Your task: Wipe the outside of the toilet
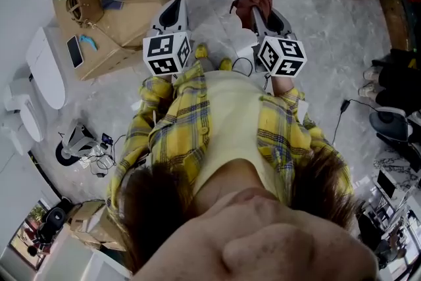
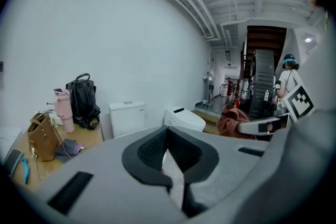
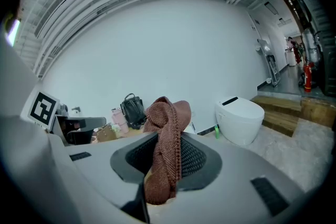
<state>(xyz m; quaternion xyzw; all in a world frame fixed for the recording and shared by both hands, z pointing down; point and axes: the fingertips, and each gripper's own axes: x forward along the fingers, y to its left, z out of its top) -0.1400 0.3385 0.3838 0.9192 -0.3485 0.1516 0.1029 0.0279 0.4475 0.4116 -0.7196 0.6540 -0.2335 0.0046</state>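
1. Over the grey stone-look floor point(image 1: 329, 16), a person in a yellow plaid shirt point(image 1: 177, 135) is holding two grippers out in front.
2. The right gripper point(image 3: 163, 165) is clamping a rust-brown cloth point(image 3: 167, 134), which is bunching up above its jaws.
3. The left gripper point(image 2: 169, 157) is carrying nothing, its jaws pressing together.
4. A white toilet point(image 3: 239, 119) is standing by the wall ahead, apart from both grippers.
5. A wooden table point(image 1: 138, 16) is sitting to the left, bearing a black bag point(image 2: 82, 99) and a pink bottle point(image 2: 63, 110).
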